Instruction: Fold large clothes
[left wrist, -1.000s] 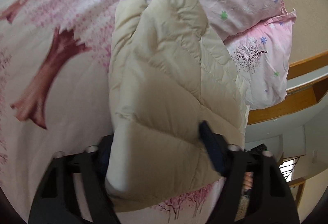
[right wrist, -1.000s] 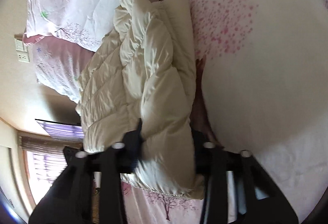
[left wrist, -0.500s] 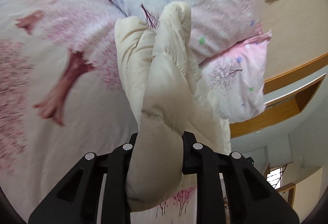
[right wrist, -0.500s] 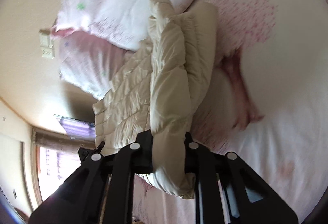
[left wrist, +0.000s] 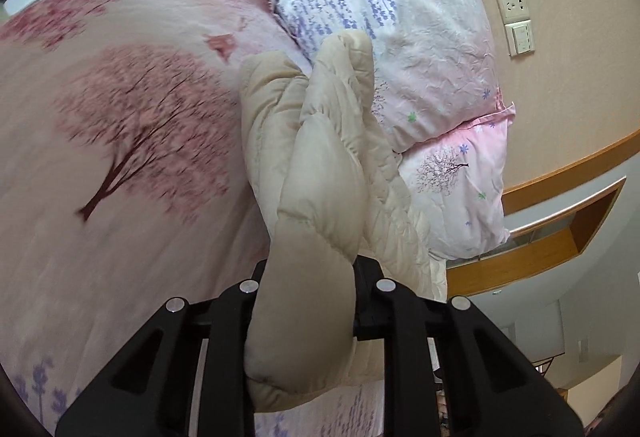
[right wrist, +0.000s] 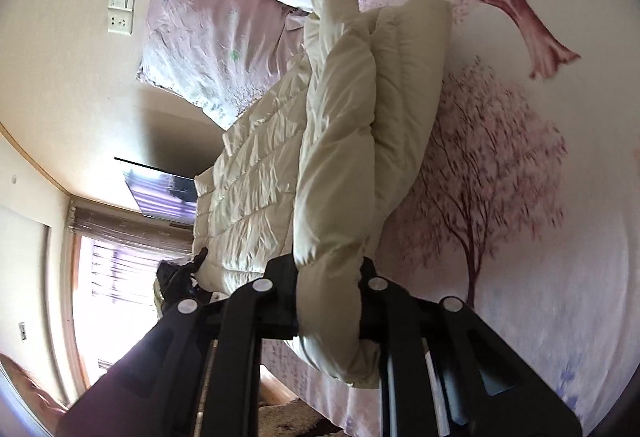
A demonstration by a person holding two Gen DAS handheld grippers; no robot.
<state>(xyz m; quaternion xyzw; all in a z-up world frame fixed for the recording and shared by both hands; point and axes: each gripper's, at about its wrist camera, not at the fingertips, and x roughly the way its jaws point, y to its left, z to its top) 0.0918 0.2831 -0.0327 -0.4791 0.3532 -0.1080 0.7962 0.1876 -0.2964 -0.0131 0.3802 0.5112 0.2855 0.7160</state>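
A cream quilted puffer jacket lies bunched lengthwise on the bed, reaching toward the pillows. My left gripper is shut on a thick fold of its near edge and holds that edge raised. In the right wrist view the same jacket stands up in folds, with a flatter quilted panel hanging to the left. My right gripper is shut on another thick fold of the near edge. The fingertips of both grippers are hidden by the padding.
The bed has a pink sheet with cherry-tree prints. Two floral pillows lean against the beige wall with switch plates. A wooden headboard ledge is at right. A window with a blind is beside the bed.
Both grippers closed onto the jacket's near edge and lifted it. The jacket went from lying spread flat to gathered into upright folds, and both views now tilt up toward the pillows and wall.
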